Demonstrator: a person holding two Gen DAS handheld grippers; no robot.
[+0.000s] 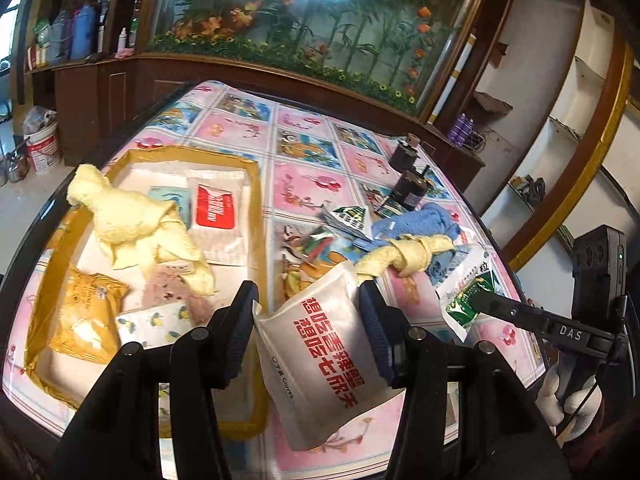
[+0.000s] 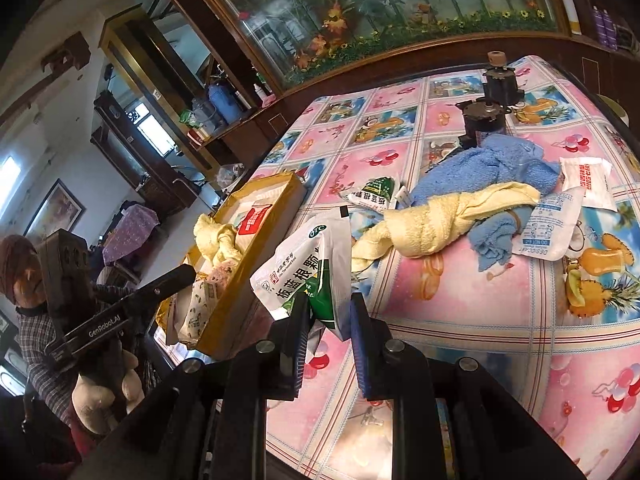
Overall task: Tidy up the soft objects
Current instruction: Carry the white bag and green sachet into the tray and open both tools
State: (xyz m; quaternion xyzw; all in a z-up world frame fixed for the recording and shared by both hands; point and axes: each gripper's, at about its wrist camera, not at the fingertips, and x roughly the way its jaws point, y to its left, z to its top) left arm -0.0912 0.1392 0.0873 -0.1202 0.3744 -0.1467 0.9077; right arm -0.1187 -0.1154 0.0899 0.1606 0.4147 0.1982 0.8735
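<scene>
My left gripper is shut on a puffy white packet with red lettering, held just right of the gold-rimmed box. That box holds a knotted yellow towel, a white-and-red sachet, a gold packet and a lemon-print packet. My right gripper is shut on a white-and-green medicine packet above the table. On the tablecloth lie a second knotted yellow towel, a blue towel, a desiccant sachet and another green packet.
Two black motor-like parts stand behind the blue towel. A white-and-red sachet lies at the far right. A dark wooden cabinet with a floral glass panel runs behind the table. A person's gloved hand holds the left tool.
</scene>
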